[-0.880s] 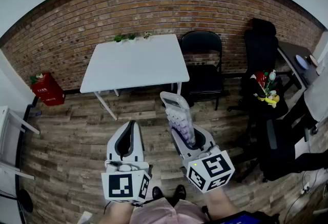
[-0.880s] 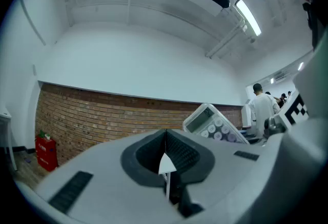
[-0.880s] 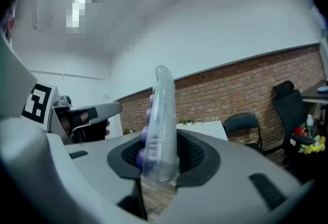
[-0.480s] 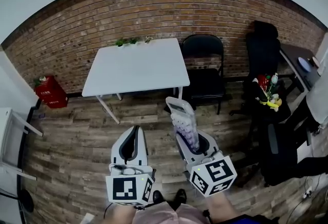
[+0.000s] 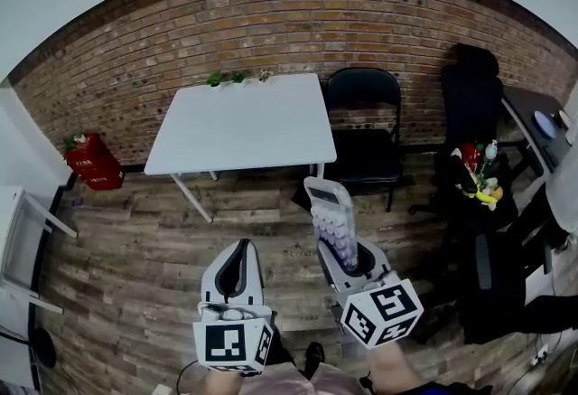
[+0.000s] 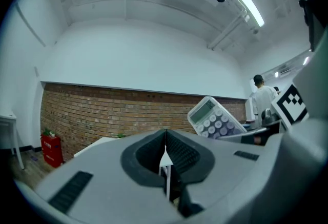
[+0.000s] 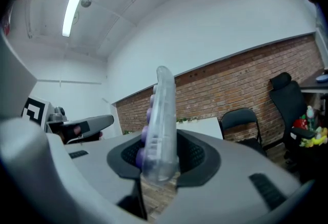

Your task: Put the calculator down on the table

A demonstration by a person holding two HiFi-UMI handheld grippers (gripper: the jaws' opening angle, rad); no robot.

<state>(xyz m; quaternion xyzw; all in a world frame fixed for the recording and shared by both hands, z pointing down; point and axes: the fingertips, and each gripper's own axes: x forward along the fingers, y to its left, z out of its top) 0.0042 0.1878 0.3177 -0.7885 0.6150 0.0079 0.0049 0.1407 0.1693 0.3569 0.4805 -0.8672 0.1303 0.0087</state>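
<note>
I'm holding the calculator (image 5: pixel 327 214) clamped edge-on in my right gripper (image 5: pixel 343 256), left gripper (image 5: pixel 241 250) closed empty, well short of the white table (image 5: pixel 244 122); next I'm needing to approach and lower it flat.

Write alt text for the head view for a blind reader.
The right gripper holds a calculator by its lower end over a wooden floor, short of a white table against a brick wall. The left gripper, shut and empty, is alongside.
</note>
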